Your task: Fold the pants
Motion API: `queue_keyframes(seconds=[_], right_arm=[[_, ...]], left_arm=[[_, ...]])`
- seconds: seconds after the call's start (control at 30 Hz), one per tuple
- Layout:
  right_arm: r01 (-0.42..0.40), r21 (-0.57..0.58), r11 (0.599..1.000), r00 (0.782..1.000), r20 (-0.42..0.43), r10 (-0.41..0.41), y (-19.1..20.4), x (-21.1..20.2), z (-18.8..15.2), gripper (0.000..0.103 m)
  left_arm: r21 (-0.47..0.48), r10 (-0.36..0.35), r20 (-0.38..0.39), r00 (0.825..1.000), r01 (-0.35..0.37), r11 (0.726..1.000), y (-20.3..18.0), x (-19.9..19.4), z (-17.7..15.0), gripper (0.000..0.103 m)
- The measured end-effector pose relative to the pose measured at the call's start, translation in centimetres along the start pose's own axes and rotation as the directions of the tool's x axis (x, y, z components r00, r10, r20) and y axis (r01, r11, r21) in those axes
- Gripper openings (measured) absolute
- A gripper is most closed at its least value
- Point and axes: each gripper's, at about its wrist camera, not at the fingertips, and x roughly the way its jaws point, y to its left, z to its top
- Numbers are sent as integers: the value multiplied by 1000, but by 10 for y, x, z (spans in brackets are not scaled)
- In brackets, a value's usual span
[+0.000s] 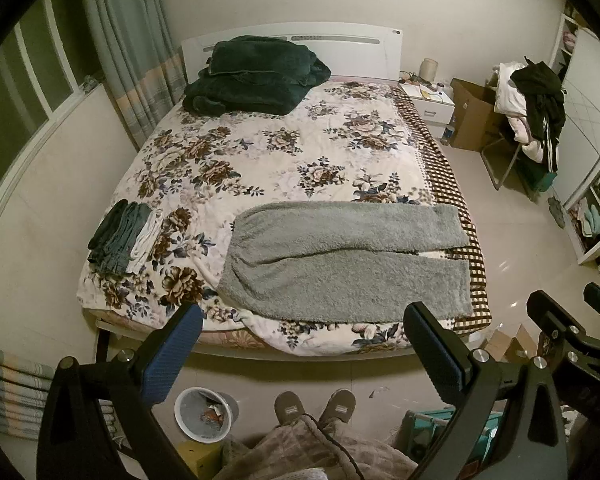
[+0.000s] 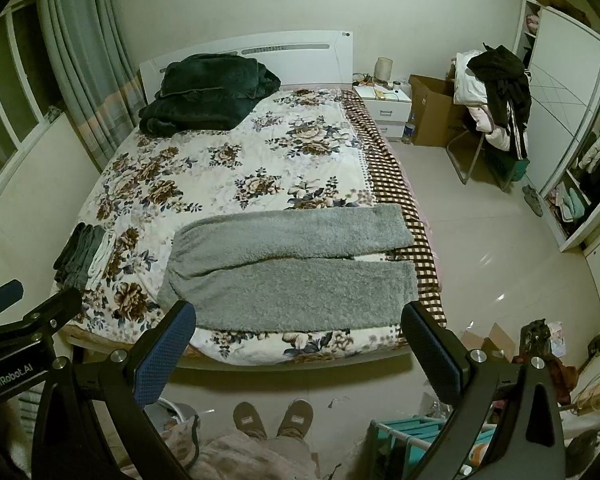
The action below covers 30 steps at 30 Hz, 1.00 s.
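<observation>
Grey fleece pants lie flat on the near end of the floral bed, waist to the left, both legs running right and spread slightly apart at the cuffs. They also show in the right wrist view. My left gripper is open and empty, held in the air in front of the bed's foot, short of the pants. My right gripper is open and empty at about the same height, beside the left one. The right gripper also shows at the right edge of the left wrist view.
A stack of folded dark and white clothes lies at the bed's near left. A dark green blanket sits by the headboard. A waste bin, my slippered feet, a teal rack and cardboard are on the floor.
</observation>
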Motion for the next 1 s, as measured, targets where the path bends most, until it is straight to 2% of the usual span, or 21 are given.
queue_keyframes(seconds=[0.07,0.67,1.0], right_arm=[[2,-5,1000,1000,-3,-2,10,6,-6,103],[0,-2,1000,1000,-5,0,6,7,-2,103],[-1,-2,1000,1000,-8,1,7,9,-2,103]], left_arm=[[0,-1,0,1000,1,1000,0,0,0,103],[-2,-12,1,1000,12,1000,-11,-12,-8,103],[-8,-20,-13,1000,20,1000,-15,-6,1,103]])
